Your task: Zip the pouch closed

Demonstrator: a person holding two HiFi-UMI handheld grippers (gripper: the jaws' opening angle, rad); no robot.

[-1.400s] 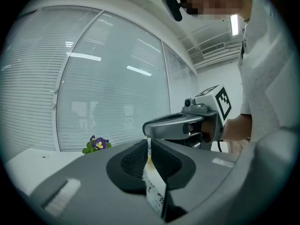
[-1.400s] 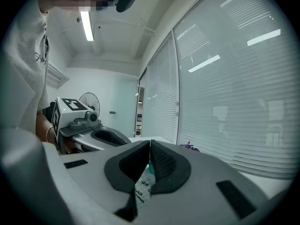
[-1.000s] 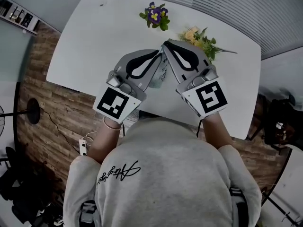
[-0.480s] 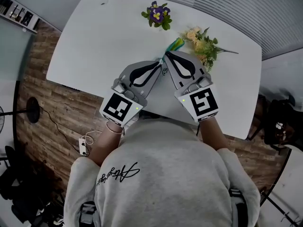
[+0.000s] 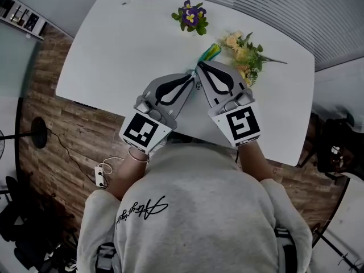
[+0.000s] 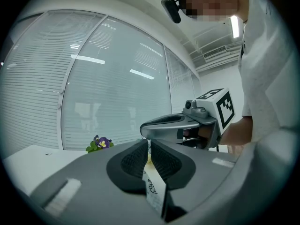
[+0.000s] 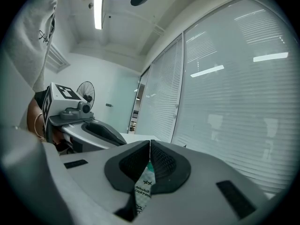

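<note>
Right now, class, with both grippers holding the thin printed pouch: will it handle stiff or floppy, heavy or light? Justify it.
Probably floppy: the thin printed pouch sits as a flat sheet, edge-on, in the left gripper's shut jaws. Likely light: the right gripper also pinches only a thin edge, and no bulge shows.
</note>
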